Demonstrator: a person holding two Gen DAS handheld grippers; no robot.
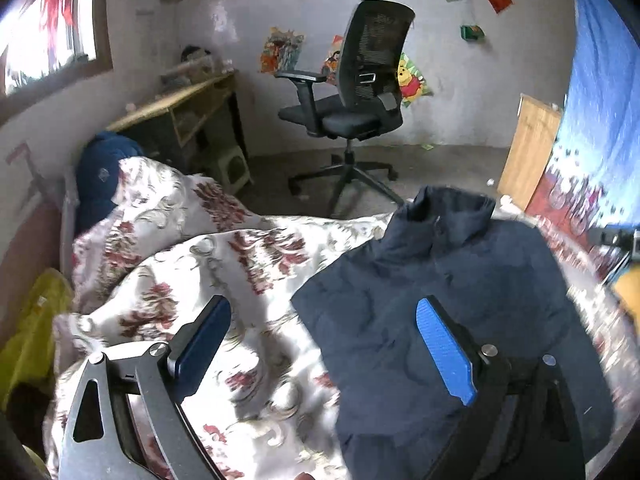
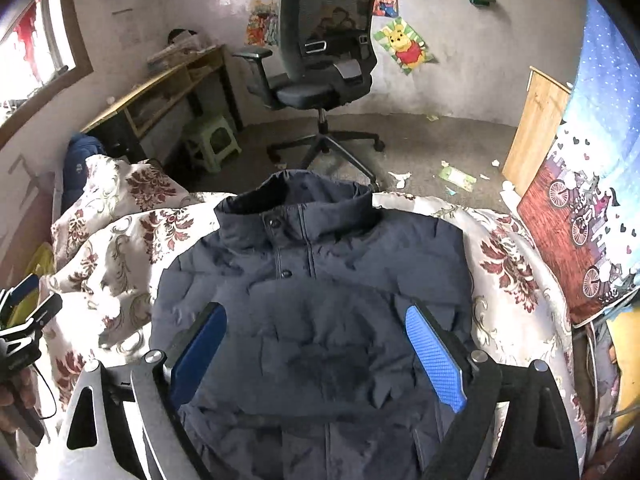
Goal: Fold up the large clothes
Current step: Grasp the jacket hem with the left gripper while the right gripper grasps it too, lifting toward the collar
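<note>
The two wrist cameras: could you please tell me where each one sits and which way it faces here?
Left wrist: on the left gripper, above the floral quilt, facing the far wall; its own open fingers show, the jacket to its right.
Right wrist: on the right gripper, over the jacket, facing the same wall; its open fingers show, the left gripper at the left edge.
Shared: the jacket, the quilt, the office chair, the desk.
</note>
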